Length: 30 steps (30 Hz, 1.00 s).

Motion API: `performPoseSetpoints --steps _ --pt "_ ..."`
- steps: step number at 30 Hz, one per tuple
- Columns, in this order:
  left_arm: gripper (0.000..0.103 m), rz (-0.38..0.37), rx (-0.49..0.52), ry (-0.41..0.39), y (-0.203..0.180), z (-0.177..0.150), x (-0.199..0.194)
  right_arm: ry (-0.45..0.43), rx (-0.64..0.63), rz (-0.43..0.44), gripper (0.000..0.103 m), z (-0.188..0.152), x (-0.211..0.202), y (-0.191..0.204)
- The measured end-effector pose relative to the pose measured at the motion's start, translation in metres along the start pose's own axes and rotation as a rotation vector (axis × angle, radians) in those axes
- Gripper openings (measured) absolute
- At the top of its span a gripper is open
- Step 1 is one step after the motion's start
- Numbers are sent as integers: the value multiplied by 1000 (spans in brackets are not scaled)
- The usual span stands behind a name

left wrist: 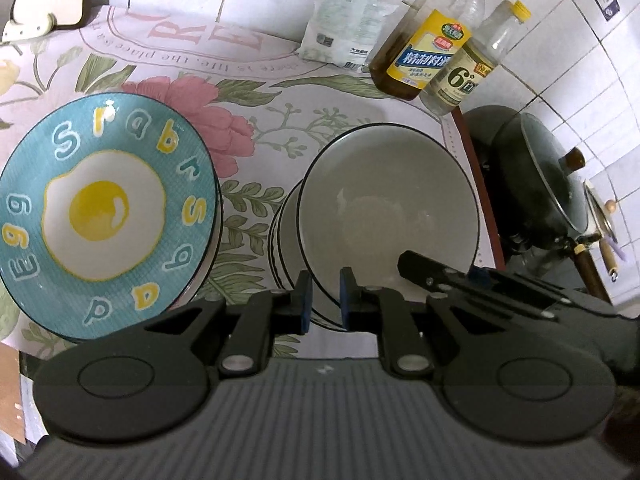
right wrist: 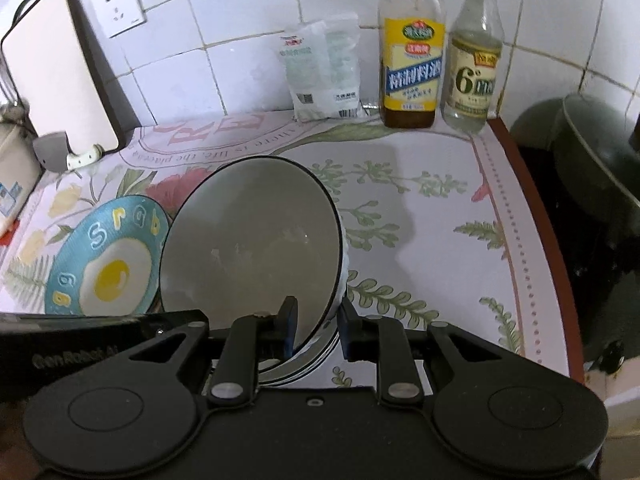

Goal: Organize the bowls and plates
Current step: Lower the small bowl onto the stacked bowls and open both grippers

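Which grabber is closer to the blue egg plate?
Left. The left gripper pinches the white bowl's near rim, with the egg plate right beside it. The right gripper straddles the bowl's rim on the side farther from the plate.

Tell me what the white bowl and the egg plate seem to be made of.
White bowl: probably glazed ceramic, since its smooth inside shows soft reflections and its rim is painted black. Egg plate: probably glazed ceramic too, glossy, with a printed teal rim and yolk highlights.
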<state>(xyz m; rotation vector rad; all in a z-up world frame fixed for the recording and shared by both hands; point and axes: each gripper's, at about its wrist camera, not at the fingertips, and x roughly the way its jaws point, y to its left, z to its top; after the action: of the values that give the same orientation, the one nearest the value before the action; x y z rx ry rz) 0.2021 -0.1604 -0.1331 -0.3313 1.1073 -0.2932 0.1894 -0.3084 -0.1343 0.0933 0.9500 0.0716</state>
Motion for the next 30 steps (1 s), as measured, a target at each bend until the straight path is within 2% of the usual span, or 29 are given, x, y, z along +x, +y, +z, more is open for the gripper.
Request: performPoseSetpoints --steps 6,16,19,22,28,30 --pt "12 5 -25 8 2 -4 -5 -26 -75 -31 26 -5 -1 9" --pt "13 -19 -74 29 9 -5 -3 -69 -116 -50 27 -13 0 11" --pt "14 -23 -89 28 10 -4 -3 -92 -133 -53 30 -14 0 13" --pt "15 -30 -99 29 12 -4 -2 -114 -172 -105 32 -15 3 18" --pt "15 -46 -102 9 13 -7 -6 -129 -172 -85 32 -16 4 14" --pt "19 -54 -89 -3 13 -8 -11 -154 -153 -73 35 -17 -3 10"
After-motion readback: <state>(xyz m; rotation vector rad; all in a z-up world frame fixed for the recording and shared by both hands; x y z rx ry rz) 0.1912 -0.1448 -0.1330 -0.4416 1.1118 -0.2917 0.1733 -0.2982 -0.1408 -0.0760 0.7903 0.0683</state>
